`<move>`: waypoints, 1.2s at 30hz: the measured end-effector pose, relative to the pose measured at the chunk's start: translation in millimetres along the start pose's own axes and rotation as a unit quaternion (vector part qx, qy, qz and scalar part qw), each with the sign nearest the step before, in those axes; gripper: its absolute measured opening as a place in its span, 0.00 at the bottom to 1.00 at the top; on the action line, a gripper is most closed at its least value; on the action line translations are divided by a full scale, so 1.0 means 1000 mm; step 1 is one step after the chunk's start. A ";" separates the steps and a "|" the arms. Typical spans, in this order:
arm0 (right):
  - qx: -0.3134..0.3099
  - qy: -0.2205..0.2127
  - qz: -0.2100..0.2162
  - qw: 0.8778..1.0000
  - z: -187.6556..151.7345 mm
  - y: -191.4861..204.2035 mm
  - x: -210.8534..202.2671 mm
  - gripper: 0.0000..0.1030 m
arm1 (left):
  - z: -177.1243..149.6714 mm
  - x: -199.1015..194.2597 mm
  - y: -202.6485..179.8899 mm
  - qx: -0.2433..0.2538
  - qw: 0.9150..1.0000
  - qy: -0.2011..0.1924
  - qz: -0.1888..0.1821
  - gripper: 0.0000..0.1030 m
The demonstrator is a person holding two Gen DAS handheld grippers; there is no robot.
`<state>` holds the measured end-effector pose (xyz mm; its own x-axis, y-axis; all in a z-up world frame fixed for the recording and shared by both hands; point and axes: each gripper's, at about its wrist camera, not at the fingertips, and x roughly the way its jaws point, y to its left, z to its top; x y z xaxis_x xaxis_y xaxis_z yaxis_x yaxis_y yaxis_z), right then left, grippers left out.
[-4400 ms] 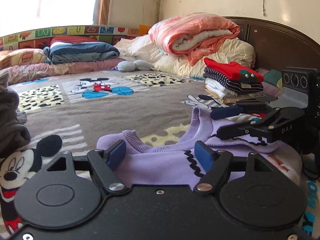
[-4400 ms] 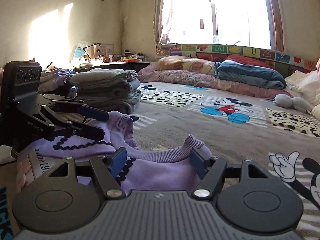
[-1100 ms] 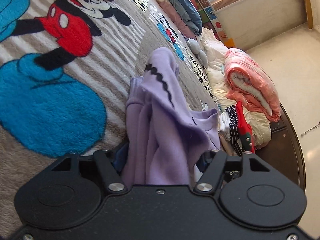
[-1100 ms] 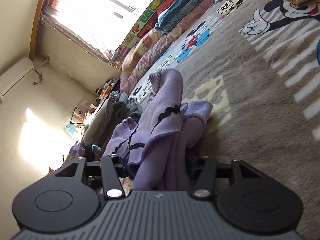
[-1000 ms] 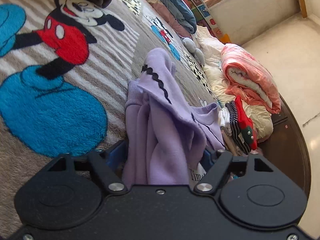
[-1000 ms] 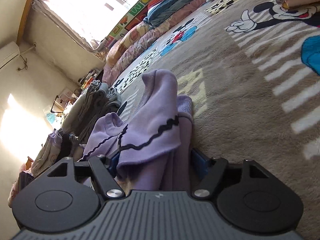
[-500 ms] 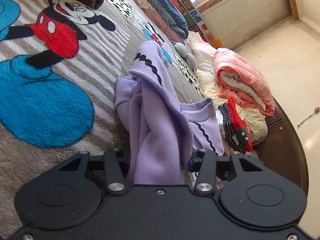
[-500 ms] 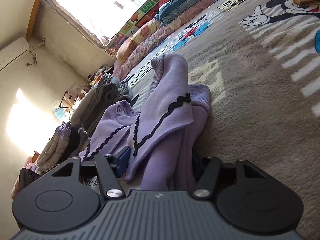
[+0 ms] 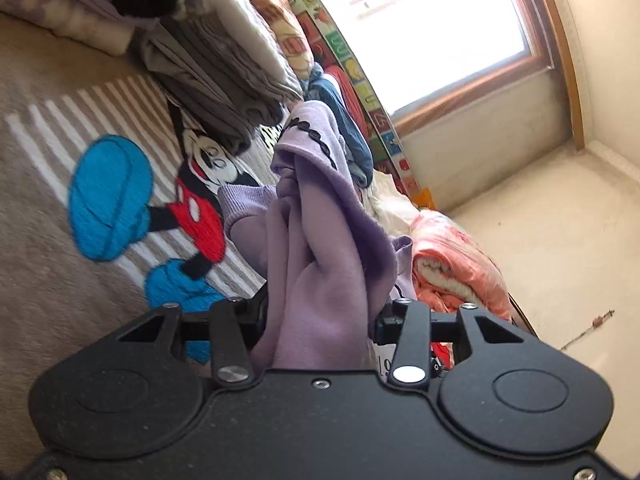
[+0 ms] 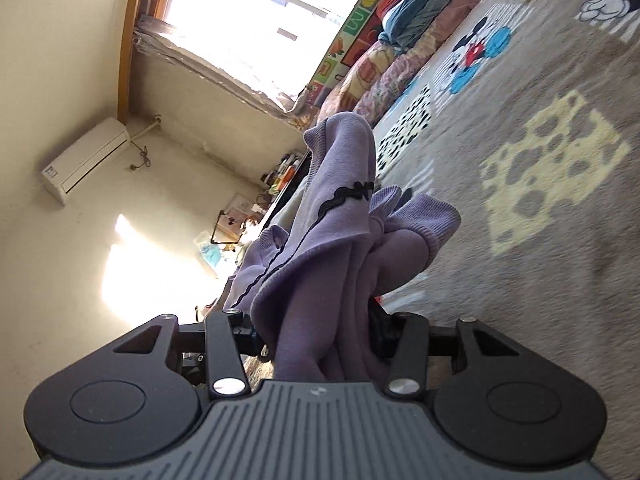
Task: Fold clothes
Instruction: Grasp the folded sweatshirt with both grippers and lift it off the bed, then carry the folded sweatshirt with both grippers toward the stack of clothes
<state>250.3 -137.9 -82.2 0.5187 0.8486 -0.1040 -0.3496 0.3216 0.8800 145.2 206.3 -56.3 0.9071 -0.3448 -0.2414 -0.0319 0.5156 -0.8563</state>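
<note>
**Both claws clamped on one lilac sweater**

Left claw (image 9: 320, 320): black, two flat jaws drawn in narrow on a thick bunch of lilac sweater (image 9: 316, 240); its jaws have just been closing, with the cloth between them. Right claw (image 10: 320, 336): same build, ribbed grey housing, jaws likewise just closing and pinched on another bunch of that sweater.

Sweater: soft fleecy knit, ribbed cuffs, black wavy braid trim (image 10: 344, 196). It stands in tall gathered folds ahead of each claw, held up off the bed cover.

Bed cover (image 9: 60, 280): plush grey-brown pile, white stripes, cartoon mouse in red, black and blue; pale yellow spotted patch (image 10: 552, 168) in the right view.

Stack of folded grey clothes (image 9: 224, 80): flat layered slabs, beyond the sweater in the left view.

Rolled pink quilt (image 9: 456, 268): glossy, padded, white lining at the roll's end.

Row of pillows and folded bedding (image 10: 404, 36) along a bright alphabet-printed panel under the window (image 9: 432, 24), wood framed.

Wall air conditioner (image 10: 86, 160): white box, high on the cream wall.
</note>
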 end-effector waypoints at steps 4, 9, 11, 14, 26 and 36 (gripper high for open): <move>0.013 0.028 -0.005 1.000 -0.017 0.004 0.037 0.46 | 0.004 -0.007 0.036 -0.008 0.996 0.006 0.085 0.53; -0.030 0.057 -0.121 0.991 -0.051 -0.012 0.048 0.61 | 0.005 -0.015 0.061 0.004 0.992 0.032 0.122 0.76; -0.027 0.041 -0.104 0.993 -0.058 -0.013 0.036 0.71 | 0.002 -0.017 0.062 0.020 0.992 0.038 0.115 0.80; -0.027 0.036 -0.095 0.994 -0.065 -0.013 0.026 0.74 | -0.006 -0.014 0.063 0.031 0.993 0.043 0.108 0.80; -0.004 0.019 -0.052 0.998 -0.076 -0.007 0.046 0.45 | 0.005 -0.024 0.051 0.005 1.000 0.007 0.027 0.43; -0.032 0.012 0.039 0.999 -0.029 0.040 0.078 0.44 | 0.053 -0.043 0.029 0.005 0.995 -0.084 -0.044 0.43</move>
<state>254.1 -46.7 -69.0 0.4691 0.8817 -0.0493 -0.4371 0.2803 0.8546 127.8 277.4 -46.5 0.9636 -0.2535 -0.0844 0.0551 0.4976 -0.8656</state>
